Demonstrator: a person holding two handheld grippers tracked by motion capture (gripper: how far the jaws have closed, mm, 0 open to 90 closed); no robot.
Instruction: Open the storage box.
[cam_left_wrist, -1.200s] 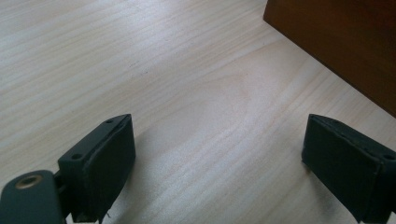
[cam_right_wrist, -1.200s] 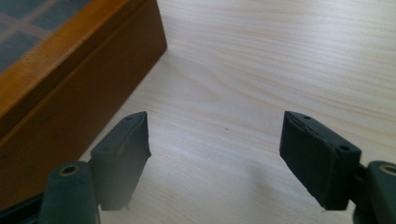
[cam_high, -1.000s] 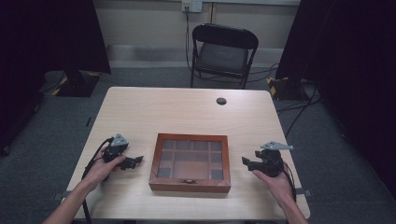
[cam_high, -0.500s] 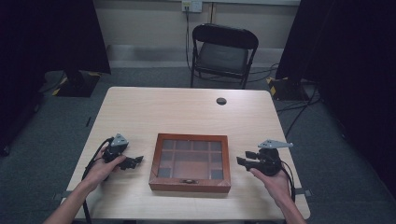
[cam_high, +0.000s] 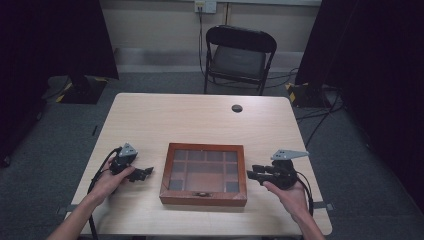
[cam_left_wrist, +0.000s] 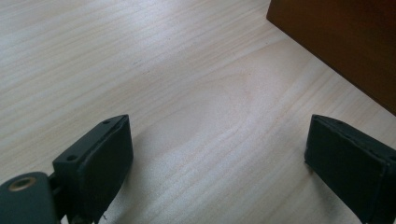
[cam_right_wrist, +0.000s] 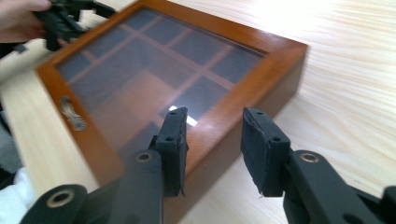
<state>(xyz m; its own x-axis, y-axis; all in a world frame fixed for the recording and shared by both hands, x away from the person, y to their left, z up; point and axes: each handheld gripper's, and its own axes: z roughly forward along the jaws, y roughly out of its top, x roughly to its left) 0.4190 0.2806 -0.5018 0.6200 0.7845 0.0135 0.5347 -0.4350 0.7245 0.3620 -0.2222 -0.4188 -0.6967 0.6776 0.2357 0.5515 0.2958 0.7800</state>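
Observation:
A shallow wooden box (cam_high: 205, 172) with a glass lid over a grid of compartments lies shut near the table's front edge, its small metal clasp (cam_right_wrist: 72, 112) on the front side. My left gripper (cam_high: 145, 172) rests on the table left of the box, open, with bare wood between its jaws (cam_left_wrist: 215, 149); a corner of the box (cam_left_wrist: 345, 42) shows ahead at the right. My right gripper (cam_high: 252, 175) hovers at the box's right edge, jaws partly open and empty, just above the box's rim (cam_right_wrist: 212, 135).
A small dark round disc (cam_high: 237, 108) sits at the table's far side. A black folding chair (cam_high: 239, 55) stands behind the table (cam_high: 200, 120). Cables trail from both grippers toward the front edge.
My right gripper has moved left, from a gap beside the box to its right edge. The left gripper has hardly moved.

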